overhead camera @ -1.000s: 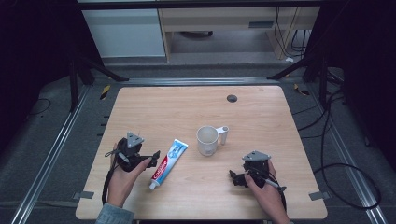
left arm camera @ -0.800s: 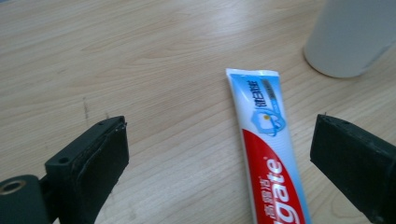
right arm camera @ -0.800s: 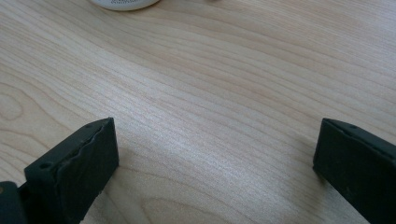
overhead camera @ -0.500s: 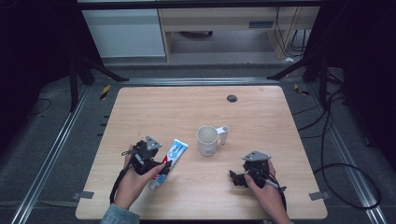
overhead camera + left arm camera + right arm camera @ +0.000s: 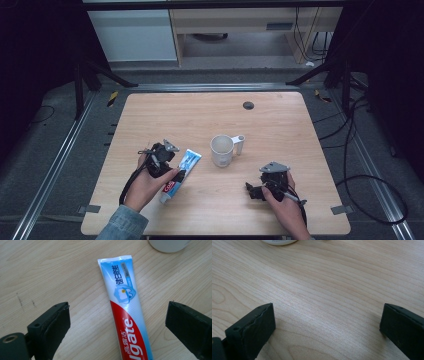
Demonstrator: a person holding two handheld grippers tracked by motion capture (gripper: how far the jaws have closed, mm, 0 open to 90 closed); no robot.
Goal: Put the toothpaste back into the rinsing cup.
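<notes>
A blue, white and red toothpaste tube (image 5: 181, 169) (image 5: 126, 312) lies flat on the wooden table (image 5: 210, 120), left of a white mug (image 5: 222, 149). My left gripper (image 5: 167, 162) (image 5: 117, 330) hovers over the tube, open, its jaws wide apart on either side of the tube's red half without touching it. Near the table's front right, my right gripper (image 5: 256, 191) (image 5: 327, 327) stands open over bare wood, nothing between its jaws. The mug's base shows at the top edge of the left gripper view (image 5: 170, 245) and of the right gripper view (image 5: 279, 242).
A small dark round disc (image 5: 248, 105) sits at the far side of the table. Black stands (image 5: 345, 75) and cables (image 5: 370, 190) flank the table on the floor. A white cabinet (image 5: 132, 35) stands beyond it.
My left gripper has moved right, from beside the tube to over it, so the tube now lies between its open jaws. The right gripper has stayed put.
</notes>
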